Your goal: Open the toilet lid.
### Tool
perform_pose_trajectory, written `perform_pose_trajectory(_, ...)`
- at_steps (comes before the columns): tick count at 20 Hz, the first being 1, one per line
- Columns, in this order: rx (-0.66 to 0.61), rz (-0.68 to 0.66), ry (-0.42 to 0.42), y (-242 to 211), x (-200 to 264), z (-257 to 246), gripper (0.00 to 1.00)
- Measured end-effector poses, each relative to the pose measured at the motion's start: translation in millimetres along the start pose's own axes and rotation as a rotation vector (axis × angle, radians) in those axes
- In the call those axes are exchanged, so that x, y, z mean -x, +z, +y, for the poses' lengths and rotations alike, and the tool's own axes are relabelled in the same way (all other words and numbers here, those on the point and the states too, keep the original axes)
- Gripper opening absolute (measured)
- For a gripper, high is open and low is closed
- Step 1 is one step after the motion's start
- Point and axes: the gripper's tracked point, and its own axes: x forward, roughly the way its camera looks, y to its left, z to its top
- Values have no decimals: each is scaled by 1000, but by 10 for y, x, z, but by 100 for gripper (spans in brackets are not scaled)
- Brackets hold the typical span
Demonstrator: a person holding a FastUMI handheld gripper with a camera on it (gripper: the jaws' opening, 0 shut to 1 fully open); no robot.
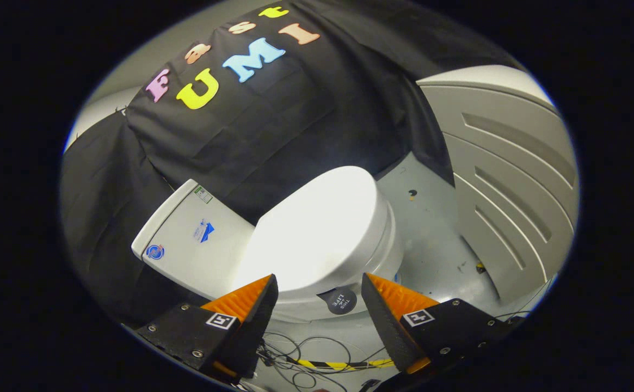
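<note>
Toilet lid (317, 228) lies closed flat on the bowl, just ahead of my fingers and untouched. My gripper (319, 288) is spread wide and grasps nothing; the lid's front edge sits in the gap between the fingertips. A round dark sticker (341, 300) marks the bowl's front below that edge. Loose cables (306, 354) and striped tape (344, 363) lie on the floor (431, 239) beneath. The tank (186, 239) stands behind the lid against the black cloth (273, 125). A ribbed grey panel (512, 179) stands to one side.
</note>
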Motion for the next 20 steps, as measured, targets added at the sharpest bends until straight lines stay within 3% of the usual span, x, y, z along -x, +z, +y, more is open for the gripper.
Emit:
perform_pose_trajectory(8, -166, 161, 21, -494, -298, -322, 95)
perform_pose_trajectory(13, -286, 192, 11, -592, -436, -498, 94)
perform_pose_trajectory(17, -387, 226, 49, -661, -519, -468, 94)
perform_pose_trajectory(20, -460, 231, 76, -666, -577, -471, 86)
